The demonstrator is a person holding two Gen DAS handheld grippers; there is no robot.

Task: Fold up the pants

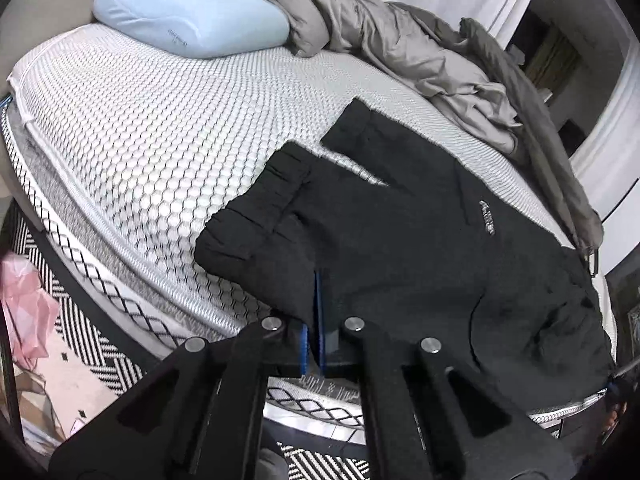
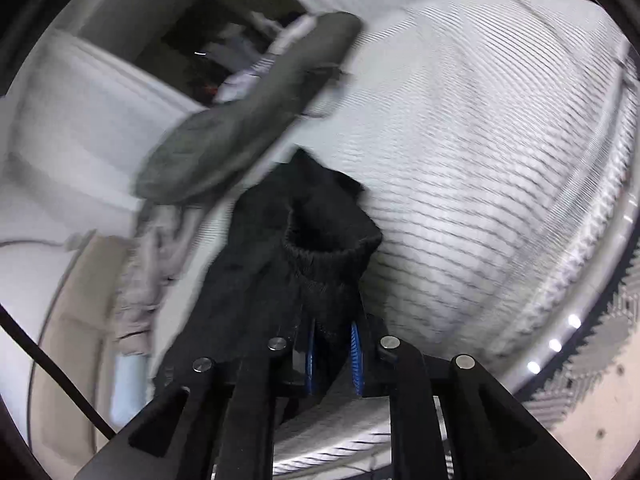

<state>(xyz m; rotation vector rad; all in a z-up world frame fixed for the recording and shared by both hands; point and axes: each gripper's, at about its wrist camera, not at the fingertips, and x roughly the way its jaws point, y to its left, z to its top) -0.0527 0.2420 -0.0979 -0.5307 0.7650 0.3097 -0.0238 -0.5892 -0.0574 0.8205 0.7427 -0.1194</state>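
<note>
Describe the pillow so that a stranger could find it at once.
Start at the white honeycomb-patterned mattress. At its far end lies the pillow, touching the crumpled grey blanket. It is the only pale blue, smooth thing there.

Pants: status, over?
Left hand-held gripper shut on pants edge. Right hand-held gripper clamped on ribbed band. Pants flat on mattress; blanket clear.

The pants [image 1: 400, 248] lie on the mattress [image 1: 140, 140] at its near edge, with the pillow [image 1: 192, 16] at its far end, the crumpled blanket [image 1: 400, 44] along its right side beyond the pants, and the patterned rug [image 1: 92, 340] below its near edge.
</note>
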